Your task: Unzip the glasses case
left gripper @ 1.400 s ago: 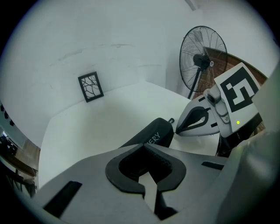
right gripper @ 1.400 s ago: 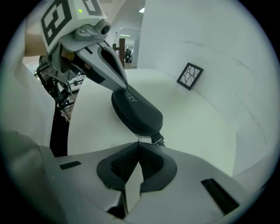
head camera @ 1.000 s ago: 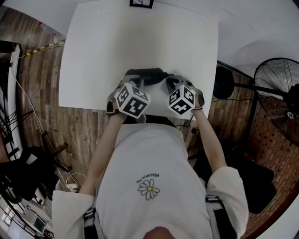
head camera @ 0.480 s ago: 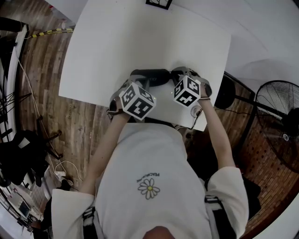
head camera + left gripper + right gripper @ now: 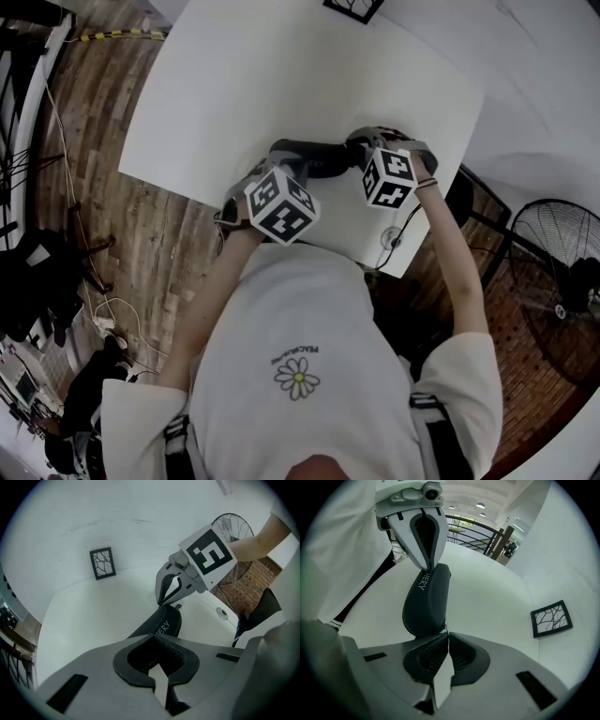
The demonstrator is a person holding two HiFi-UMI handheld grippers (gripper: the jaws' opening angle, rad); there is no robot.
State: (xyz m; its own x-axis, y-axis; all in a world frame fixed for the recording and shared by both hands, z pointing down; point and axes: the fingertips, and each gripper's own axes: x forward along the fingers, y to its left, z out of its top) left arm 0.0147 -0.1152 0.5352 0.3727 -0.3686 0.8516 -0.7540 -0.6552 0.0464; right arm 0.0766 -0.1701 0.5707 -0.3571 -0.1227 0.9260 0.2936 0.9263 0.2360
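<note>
Braced at both ends: I am holding the glasses case (image 5: 314, 157) where it is lying crosswise in front of me on the white table (image 5: 216, 103), near the edge closest to my body. My left gripper (image 5: 154, 638) is clamping shut on one rounded end of the case. My right gripper (image 5: 446, 633) is pinching, tips together, on a thin sliver at the opposite end, which I am reading as the zipper tab (image 5: 446, 629). The case is looking like a light, moulded shell with a matte skin — stiff enough to keep its shape, I am judging, but light enough to skate over the smooth tabletop unless one end is anchored. So I am treating the left end as the anchor and the tab as the only place worth pulling. The tab is small and likely to slip, and it will want drawing along the curve of the seam, not straight off it. By count, I am seeing one case, one table and two grippers. One small black-framed picture (image 5: 102, 563) is lying at the table's far side, and one fan (image 5: 558, 291) is standing on the wooden floor to my right.
</note>
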